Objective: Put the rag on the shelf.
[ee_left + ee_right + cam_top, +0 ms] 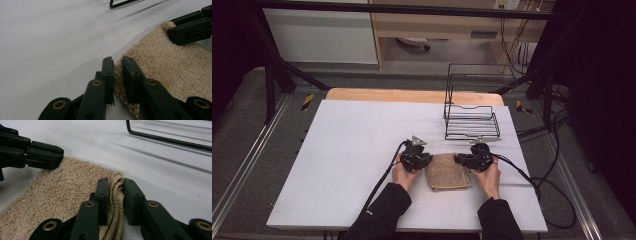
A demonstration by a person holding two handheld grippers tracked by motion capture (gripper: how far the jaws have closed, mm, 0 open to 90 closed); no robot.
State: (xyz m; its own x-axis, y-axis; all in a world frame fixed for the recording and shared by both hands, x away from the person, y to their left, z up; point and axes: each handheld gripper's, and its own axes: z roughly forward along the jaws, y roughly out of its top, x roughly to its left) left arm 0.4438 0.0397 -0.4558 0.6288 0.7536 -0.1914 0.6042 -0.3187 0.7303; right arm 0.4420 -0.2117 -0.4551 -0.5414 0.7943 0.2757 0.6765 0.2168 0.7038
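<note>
high view: a folded tan towel [448, 172] lies on the white table [347, 150], near its front edge, between the two grippers and short of the wire rack [472, 122]. left gripper [416, 156] sits at the towel's far left corner; right gripper [475, 158] at its far right corner. left gripper view: the jaws stand closed on the towel's edge, pile pinched between them. right gripper view: the jaws are clamped on the folded edge, several layers showing between them.

judgement on handling: the towel looks soft, light and limp, with thick pile. it should not slip from the pads, yet it will sag and may unfold if lifted by one corner alone. the two far corners, with all layers taken in each bite, seem the sound place to hold.
</note>
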